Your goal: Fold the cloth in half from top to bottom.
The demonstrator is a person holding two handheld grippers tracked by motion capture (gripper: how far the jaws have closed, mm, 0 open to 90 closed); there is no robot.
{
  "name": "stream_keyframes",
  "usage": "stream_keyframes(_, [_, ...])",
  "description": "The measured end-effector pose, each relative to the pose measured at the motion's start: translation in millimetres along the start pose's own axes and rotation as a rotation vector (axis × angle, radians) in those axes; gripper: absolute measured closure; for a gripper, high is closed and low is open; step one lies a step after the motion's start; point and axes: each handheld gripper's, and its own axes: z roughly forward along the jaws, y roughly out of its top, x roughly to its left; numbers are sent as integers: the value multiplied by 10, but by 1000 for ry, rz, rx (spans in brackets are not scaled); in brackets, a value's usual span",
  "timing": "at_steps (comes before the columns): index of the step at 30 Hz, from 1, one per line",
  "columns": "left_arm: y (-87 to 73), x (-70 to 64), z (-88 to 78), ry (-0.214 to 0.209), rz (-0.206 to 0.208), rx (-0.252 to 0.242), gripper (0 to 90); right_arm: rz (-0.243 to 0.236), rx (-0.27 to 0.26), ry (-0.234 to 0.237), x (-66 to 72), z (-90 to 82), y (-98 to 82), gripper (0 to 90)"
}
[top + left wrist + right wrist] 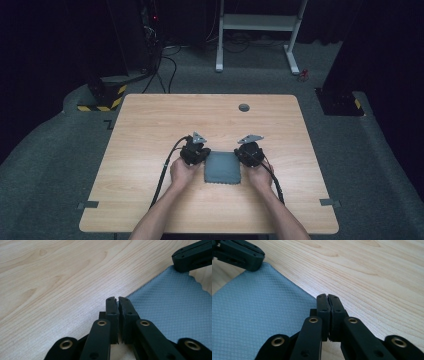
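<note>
A grey cloth [222, 168] is spread flat on the table [150, 125], near the front edge. It is flanked by the left gripper [117, 299] and right gripper [327, 296], each clenched on a far corner.

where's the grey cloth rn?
In the high view the grey cloth lies flat on the table, near its front middle, between the left gripper and right gripper.

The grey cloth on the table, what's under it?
The grey cloth lies flat on the wooden table, wood showing around its edges. Whatever sits beneath its middle is covered. The left gripper and right gripper pinch its corners.
</note>
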Motion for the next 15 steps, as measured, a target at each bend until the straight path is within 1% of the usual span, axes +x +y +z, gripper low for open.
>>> stream_keyframes(2, [3,5,24,7,9,9,866,0,11,-3,-15,50,-14,886])
stream_keyframes(3, [-5,-3,40,9,3,10,867,6,17,-5,-15,80,-26,886])
stream_keyframes(5, [-14,-4,59,16,13,17,866,9,13,-3,-27,93,-26,885])
stream_keyframes(8, [-8,5,50,18,-4,18,849,22,14,5,-38,95,-26,871])
stream_keyframes(9, [-6,9,35,18,-11,16,824,25,14,7,-51,89,-29,836])
stream_keyframes(10, [-2,19,14,13,-15,20,795,39,14,15,-64,77,-32,795])
stream_keyframes(11, [-2,17,-13,13,-21,17,764,50,12,19,-81,58,-37,778])
stream_keyframes(12, [-7,6,-51,14,-16,11,745,59,4,17,-83,28,-44,778])
stream_keyframes(14, [-27,-36,-130,7,0,-9,734,52,-20,25,-65,-50,-56,787])
stream_keyframes(15, [-41,-65,-161,1,12,-15,733,40,-30,34,-45,-88,-63,802])
